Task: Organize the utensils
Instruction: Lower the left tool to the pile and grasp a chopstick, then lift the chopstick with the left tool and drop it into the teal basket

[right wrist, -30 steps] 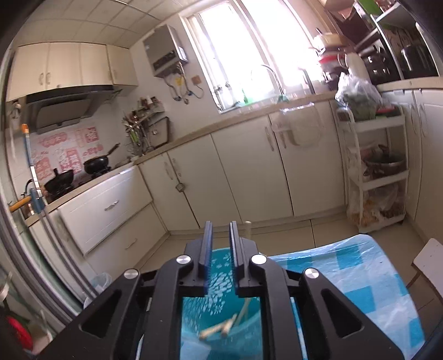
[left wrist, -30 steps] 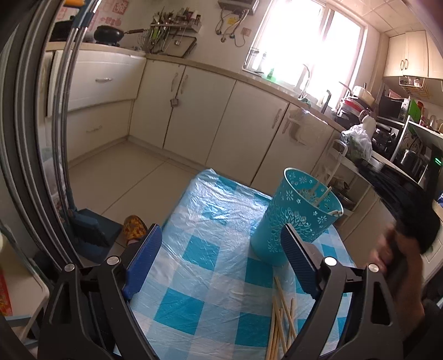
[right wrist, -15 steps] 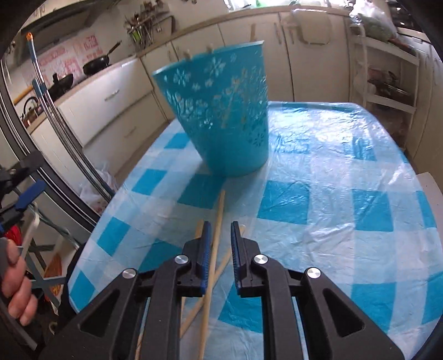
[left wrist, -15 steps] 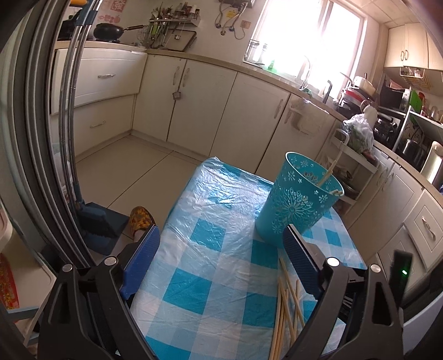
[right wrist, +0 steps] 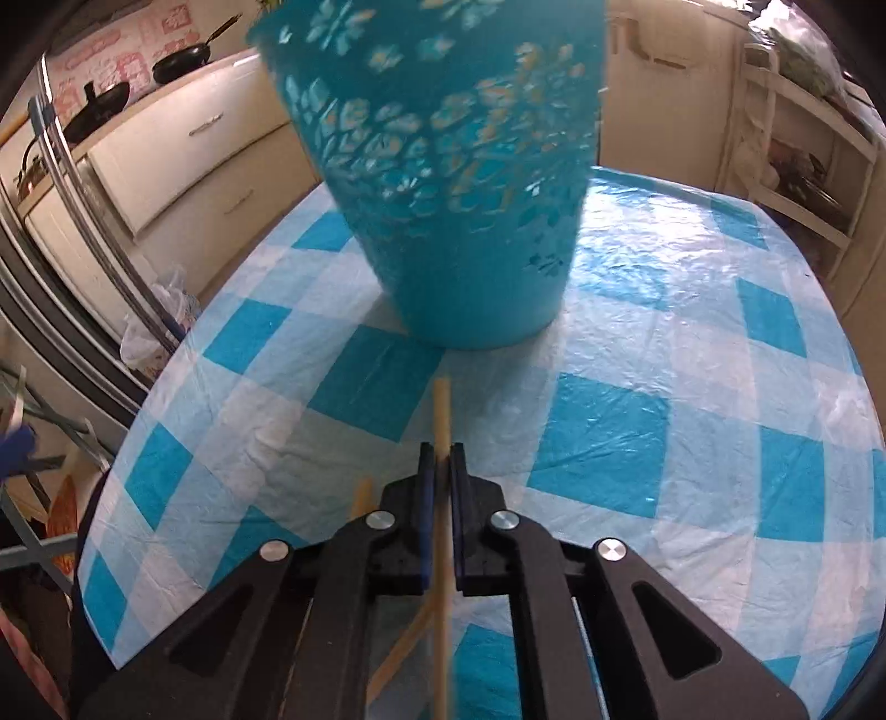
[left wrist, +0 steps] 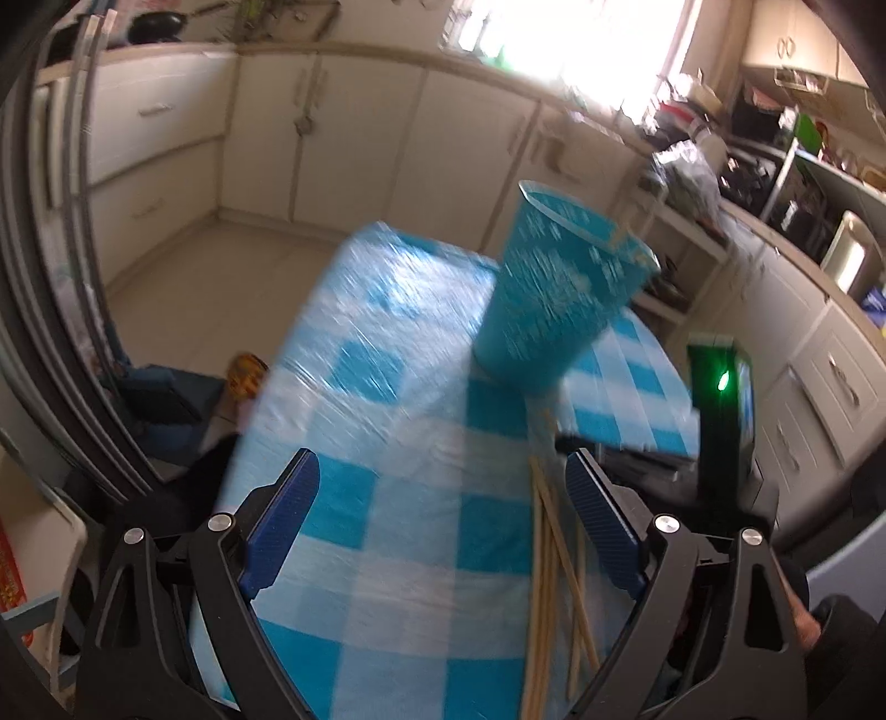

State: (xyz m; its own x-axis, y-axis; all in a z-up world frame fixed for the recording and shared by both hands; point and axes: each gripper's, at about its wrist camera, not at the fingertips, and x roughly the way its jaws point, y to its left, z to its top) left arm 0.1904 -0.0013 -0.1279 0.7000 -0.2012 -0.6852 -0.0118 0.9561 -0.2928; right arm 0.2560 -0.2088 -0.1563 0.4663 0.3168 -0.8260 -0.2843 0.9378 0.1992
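Down from above the basket (right wrist: 443, 183) the right gripper (right wrist: 441, 471) has come since the earlier frame, and its jaws have just closed on one chopstick (right wrist: 441, 415) lying on the table (right wrist: 664, 354), tip pointing at the basket's foot. More chopsticks (left wrist: 554, 565) lie loose beside it. Left gripper (left wrist: 443, 498) hangs wide open above the blue-and-white checked plastic cloth (left wrist: 387, 387), gripping nothing. Cream cabinets (left wrist: 354, 127) line the kitchen walls under a bright window (left wrist: 554, 44); pans (right wrist: 177, 58) sit on the counter, and a shelf rack (right wrist: 797, 166) stands by the wall.
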